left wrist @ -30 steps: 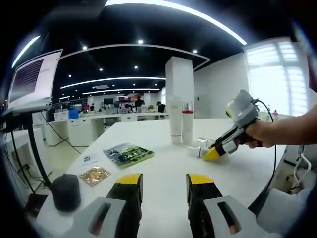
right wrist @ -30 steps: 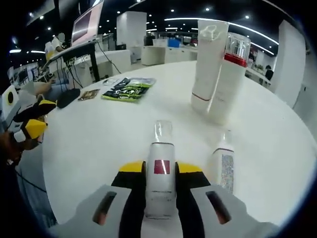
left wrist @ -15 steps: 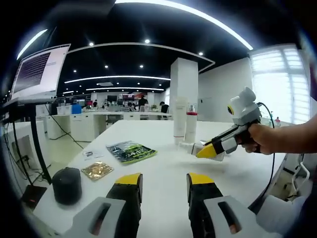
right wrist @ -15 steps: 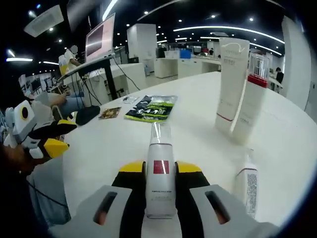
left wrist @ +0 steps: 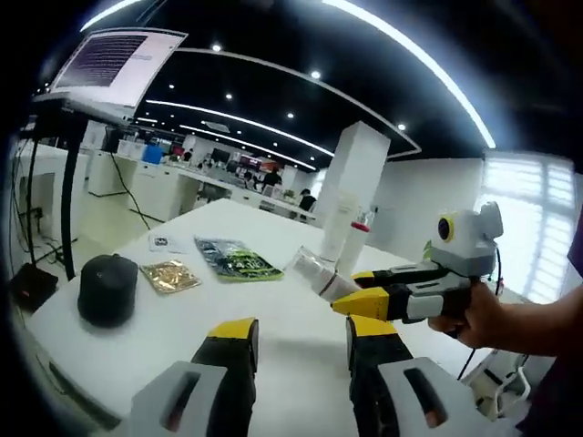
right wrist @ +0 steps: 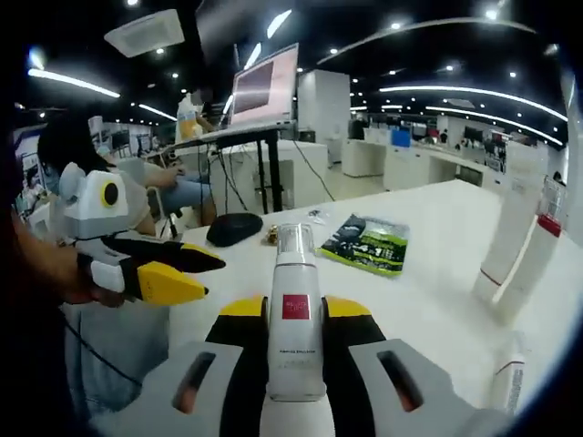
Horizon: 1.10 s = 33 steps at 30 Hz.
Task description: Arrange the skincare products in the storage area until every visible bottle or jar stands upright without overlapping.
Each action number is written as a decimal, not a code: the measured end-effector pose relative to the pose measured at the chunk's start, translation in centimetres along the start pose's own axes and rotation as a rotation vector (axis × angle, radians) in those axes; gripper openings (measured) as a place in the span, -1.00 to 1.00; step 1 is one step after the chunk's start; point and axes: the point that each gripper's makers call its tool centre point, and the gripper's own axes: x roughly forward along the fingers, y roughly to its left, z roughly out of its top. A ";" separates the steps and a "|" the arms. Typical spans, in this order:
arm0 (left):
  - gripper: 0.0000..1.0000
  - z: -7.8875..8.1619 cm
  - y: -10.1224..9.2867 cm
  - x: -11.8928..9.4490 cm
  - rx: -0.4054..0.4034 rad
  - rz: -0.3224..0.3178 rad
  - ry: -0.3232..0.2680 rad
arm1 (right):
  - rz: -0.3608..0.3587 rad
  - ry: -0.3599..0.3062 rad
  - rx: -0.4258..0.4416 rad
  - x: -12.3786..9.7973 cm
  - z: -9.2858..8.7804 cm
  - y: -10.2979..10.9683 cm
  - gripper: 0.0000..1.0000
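White bottle point(right wrist: 294, 328) with red square label, clear cap; yellow-tipped claw point(right wrist: 293, 314).

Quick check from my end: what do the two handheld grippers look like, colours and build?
Both match. The left gripper and right gripper have pale grey jaw bodies with dark slots, black fingers and yellow tips. Seen from the side, each has a white-grey box on top with a yellow-ringed round spot, and a black-and-grey handle.
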 end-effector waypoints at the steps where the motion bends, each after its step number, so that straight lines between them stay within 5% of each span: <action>1: -0.22 0.3 0.0 -0.1 -0.003 -0.004 -0.022 | 0.001 -0.002 0.001 0.1 0.1 0.2 -0.61; 3: -0.22 1.1 0.0 -0.3 -0.010 -0.007 -0.072 | 0.023 -0.019 -0.017 0.4 0.5 0.8 -0.61; 7: -0.21 0.5 -0.4 -0.3 -0.100 -0.038 -0.020 | 0.050 -0.032 -0.036 1.1 0.9 1.7 -0.61; 12: -0.28 1.3 -0.2 -0.7 -0.102 -0.030 -0.062 | 0.084 -0.040 -0.081 1.6 1.1 3.0 -0.61; 21: -0.24 0.9 0.3 -0.7 -0.231 -0.025 -0.039 | 0.181 -0.076 -0.221 2.3 1.4 6.1 -0.61; 33: -0.37 1.7 0.5 -1.1 -0.205 -0.015 -0.063 | 0.234 -0.115 -0.257 3.1 1.7 7.5 -0.60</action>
